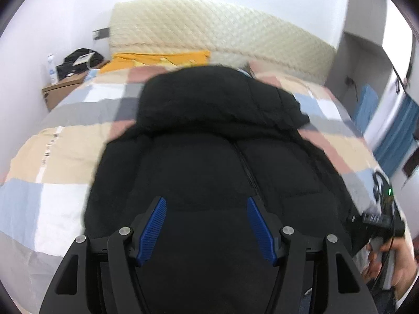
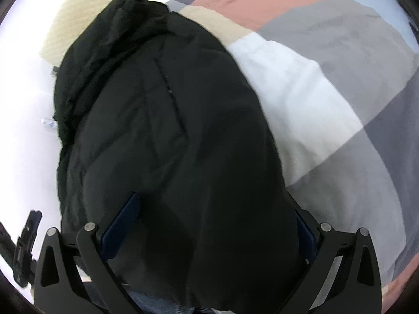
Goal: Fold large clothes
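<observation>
Here my black puffer jacket [image 1: 222,130] lies along the patchwork bed [image 1: 60,141], hood toward the quilted headboard [image 1: 209,26], zipper up. My left gripper [image 1: 207,231] hovers over the hem, fingers spread and holding nothing. My right gripper [image 2: 212,233] has its fingers wide on either side of the jacket's bulk; I cannot tell whether they press it. I judge I should catch both hem corners evenly. No writing is readable.

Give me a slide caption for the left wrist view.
Open left gripper poised over black puffer jacket lying on checked bedspread.
</observation>
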Demonstrator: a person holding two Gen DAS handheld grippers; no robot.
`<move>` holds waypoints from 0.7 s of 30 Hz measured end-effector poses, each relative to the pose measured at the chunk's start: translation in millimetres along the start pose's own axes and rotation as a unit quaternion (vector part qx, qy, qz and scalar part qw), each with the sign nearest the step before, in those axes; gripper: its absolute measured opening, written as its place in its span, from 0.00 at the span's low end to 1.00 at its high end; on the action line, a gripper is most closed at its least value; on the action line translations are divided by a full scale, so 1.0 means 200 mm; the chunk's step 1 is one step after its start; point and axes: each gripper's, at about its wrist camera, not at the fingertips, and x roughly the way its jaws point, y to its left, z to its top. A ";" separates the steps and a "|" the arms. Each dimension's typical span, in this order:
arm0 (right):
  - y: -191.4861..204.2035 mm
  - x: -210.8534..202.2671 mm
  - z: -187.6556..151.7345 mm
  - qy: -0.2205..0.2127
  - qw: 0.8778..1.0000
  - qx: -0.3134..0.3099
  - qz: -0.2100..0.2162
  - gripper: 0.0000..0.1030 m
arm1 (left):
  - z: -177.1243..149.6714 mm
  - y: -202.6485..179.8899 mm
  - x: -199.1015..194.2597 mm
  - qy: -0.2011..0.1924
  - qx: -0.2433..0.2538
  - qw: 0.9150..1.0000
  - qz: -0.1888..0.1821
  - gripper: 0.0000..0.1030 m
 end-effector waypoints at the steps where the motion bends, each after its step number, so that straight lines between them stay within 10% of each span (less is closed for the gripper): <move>1: 0.01 -0.01 -0.01 0.000 1.000 -0.004 0.001 0.85 | 0.02 0.04 -0.02 0.001 -0.013 1.000 0.002 0.62; 9: 0.14 -0.03 0.01 -0.021 0.999 -0.042 0.026 0.18 | 0.05 0.45 -0.13 0.047 -0.126 0.990 -0.028 0.62; 21: 0.22 -0.28 0.01 -0.122 0.989 -0.070 0.055 0.12 | -0.07 0.82 0.00 0.119 -0.203 0.971 -0.031 0.62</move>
